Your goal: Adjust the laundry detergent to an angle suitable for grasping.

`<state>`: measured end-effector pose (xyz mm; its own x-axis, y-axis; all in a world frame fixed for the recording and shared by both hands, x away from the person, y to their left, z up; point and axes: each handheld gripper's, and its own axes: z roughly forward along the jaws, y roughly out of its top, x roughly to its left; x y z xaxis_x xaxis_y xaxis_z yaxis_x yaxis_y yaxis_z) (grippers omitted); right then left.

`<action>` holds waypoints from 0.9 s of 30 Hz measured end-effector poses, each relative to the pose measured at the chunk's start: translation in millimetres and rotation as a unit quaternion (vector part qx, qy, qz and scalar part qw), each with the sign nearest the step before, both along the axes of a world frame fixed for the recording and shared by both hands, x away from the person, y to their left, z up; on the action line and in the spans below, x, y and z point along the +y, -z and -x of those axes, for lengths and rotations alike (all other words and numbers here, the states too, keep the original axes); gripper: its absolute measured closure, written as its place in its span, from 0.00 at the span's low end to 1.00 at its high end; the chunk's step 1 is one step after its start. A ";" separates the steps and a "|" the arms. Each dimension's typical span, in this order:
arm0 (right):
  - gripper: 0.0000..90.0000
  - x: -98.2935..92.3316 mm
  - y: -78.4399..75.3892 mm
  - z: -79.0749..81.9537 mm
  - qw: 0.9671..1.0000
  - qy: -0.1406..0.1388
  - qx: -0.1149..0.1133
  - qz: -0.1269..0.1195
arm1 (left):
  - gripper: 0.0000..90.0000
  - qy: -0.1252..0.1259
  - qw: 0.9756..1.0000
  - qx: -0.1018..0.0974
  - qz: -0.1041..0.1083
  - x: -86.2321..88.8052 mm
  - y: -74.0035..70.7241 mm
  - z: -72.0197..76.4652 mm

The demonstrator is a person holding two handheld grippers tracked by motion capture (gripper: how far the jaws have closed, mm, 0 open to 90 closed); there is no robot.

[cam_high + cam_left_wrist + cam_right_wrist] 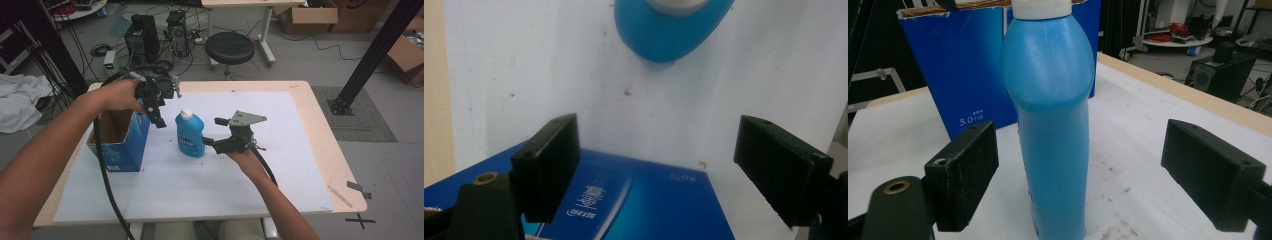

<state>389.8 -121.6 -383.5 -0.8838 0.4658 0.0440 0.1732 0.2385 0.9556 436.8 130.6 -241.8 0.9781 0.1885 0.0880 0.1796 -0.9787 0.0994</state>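
A blue bottle (190,135) with a white cap stands upright near the middle of the white mat. In the right gripper view the bottle (1050,115) rises between my right gripper's (1078,170) open jaws without touching them. From the high view my right gripper (212,132) sits just right of the bottle and points left at it. An open-topped blue box (120,137) stands left of the bottle. My left gripper (157,117) hangs open over the box's right edge, pointing down. Below its open jaws (674,170) I see the box (634,200) and the bottle's top (674,25).
A white mat (200,175) covers most of the wooden table (320,115). Beyond the far edge stand a black stool (230,47) and computer towers (142,37) with cables. A black frame post (372,55) is at the right, a white cloth (20,102) at the left.
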 end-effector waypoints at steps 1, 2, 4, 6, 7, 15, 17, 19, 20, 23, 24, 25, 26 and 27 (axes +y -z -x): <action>0.16 1.9 0.5 -0.9 1.000 -0.001 0.001 -0.001 | 0.22 0.000 1.000 0.000 -0.001 -0.1 0.2 -0.1; 0.16 3.9 1.0 -1.7 1.000 -0.001 0.000 -0.001 | 0.22 0.000 1.000 0.000 -0.002 -0.3 0.4 -0.3; 0.16 7.9 2.3 -3.0 1.000 -0.002 0.000 -0.001 | 0.22 0.002 1.000 0.001 -0.003 -0.6 0.7 -0.8; 0.16 11.1 3.4 -4.3 1.000 -0.003 -0.003 0.000 | 0.22 0.002 1.000 0.001 -0.003 -0.7 0.9 -0.9; 0.16 13.5 3.9 -4.7 1.000 -0.003 -0.001 -0.001 | 0.22 0.001 1.000 0.002 -0.003 -0.8 0.9 -1.1; 0.16 31.0 4.7 -7.8 1.000 -0.013 0.000 0.007 | 0.22 -0.001 1.000 0.002 -0.003 -0.2 1.9 -1.4; 0.16 34.2 5.8 -9.1 1.000 -0.013 0.001 0.010 | 0.22 -0.001 1.000 0.002 -0.003 0.0 2.1 -1.4; 0.16 37.0 7.6 -10.2 1.000 -0.013 0.006 0.014 | 0.22 -0.002 1.000 0.003 -0.003 0.4 2.7 -1.3; 0.16 38.2 8.3 -10.8 1.000 -0.014 0.006 0.017 | 0.22 -0.002 1.000 0.003 -0.003 0.4 2.7 -1.3; 0.16 41.4 10.3 -12.2 1.000 -0.014 0.007 0.017 | 0.22 -0.001 1.000 0.004 -0.003 0.7 3.4 -1.2; 0.16 42.8 11.0 -12.9 1.000 -0.014 0.007 0.018 | 0.22 -0.002 1.000 0.004 -0.003 1.0 3.9 -1.4; 0.16 44.2 11.6 -13.5 1.000 -0.014 0.009 0.020 | 0.22 -0.002 1.000 0.004 -0.003 1.1 3.9 -1.4; 0.16 45.6 12.3 -14.3 1.000 -0.014 0.009 0.021 | 0.22 -0.002 1.000 0.004 -0.003 1.2 3.9 -1.4; 0.16 47.1 12.8 -15.0 1.000 -0.014 0.009 0.023 | 0.22 -0.002 1.000 0.004 -0.003 1.3 3.8 -1.5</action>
